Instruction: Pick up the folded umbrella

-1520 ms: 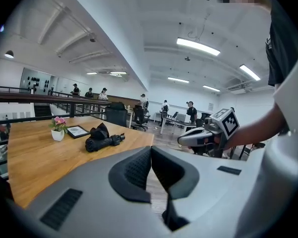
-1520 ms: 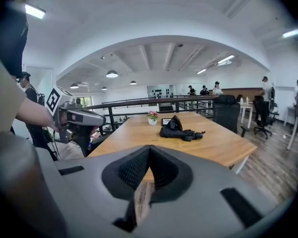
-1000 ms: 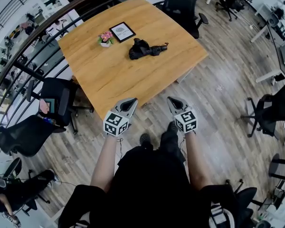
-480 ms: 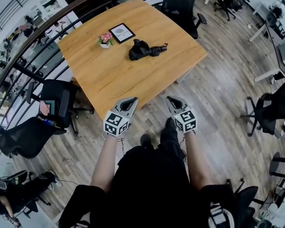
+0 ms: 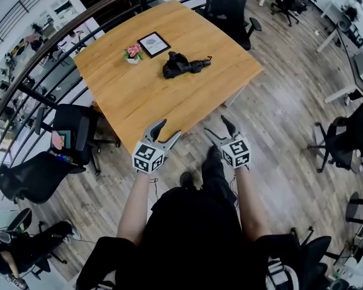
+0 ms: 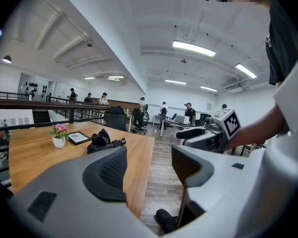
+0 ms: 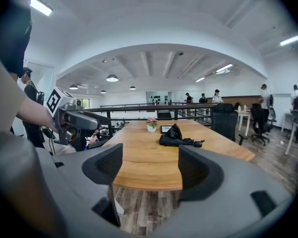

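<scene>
Containers: one small white pot near the far left part of the worktop, with pink flowers in it. Nothing else here serves as a container.

Surface: square wooden worktop, light grain. A dark picture frame lies flat just beside the pot. The umbrella, black and folded, lies on its side near the frame, its handle end pointing away from the pot. It touches neither pot nor frame. The near half of the worktop is bare wood.

Room: open office with a plank floor. A dark railing curves along the worktop's left side. One black chair is at the far edge, another at the left corner. More desks and chairs stand beyond, and people stand well back along the railing.

The person stands at the near edge, arms out. The left hand-held gripper hangs over the near corner and the right hand-held gripper over the floor beside it. Both are released, jaws apart, nothing between them. Both are well apart from the umbrella.

Change from a second ago: both pairs of jaws were together then and have just been opening. The umbrella, pot and frame lie as before.
</scene>
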`<state>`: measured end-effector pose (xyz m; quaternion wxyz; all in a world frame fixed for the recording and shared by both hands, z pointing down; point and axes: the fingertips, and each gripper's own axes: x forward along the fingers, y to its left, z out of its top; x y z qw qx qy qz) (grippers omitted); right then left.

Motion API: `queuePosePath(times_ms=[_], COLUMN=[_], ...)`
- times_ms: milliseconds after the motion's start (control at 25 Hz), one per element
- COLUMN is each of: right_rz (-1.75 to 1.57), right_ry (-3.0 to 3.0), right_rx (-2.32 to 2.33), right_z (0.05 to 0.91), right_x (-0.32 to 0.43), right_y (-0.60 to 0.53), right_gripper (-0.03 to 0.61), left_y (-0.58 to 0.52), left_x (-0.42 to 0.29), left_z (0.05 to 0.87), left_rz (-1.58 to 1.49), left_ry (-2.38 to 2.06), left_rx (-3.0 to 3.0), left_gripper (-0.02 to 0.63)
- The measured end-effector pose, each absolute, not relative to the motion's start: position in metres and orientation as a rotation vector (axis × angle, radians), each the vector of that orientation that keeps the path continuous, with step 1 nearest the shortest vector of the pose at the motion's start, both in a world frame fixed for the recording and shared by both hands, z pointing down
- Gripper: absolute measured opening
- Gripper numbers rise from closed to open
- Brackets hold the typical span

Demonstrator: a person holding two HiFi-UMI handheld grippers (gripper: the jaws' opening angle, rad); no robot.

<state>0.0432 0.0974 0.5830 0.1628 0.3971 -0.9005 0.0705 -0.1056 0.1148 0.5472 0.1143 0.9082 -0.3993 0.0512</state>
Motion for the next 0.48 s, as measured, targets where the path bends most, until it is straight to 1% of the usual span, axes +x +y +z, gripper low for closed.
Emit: queuePosePath(times_ms=[480], right_rz=[0.259], right_ry=[-2.570], right_rx=[1.128], right_z=[0.589], right_x=[0.059], right_y=[0.080], right_gripper=[0.365], left_y=[0.093], left_x=[-0.095], left_z=[0.548], left_rz=[0.168], left_ry=[-1.189], left_rx=[2.635], left_gripper=[0.287])
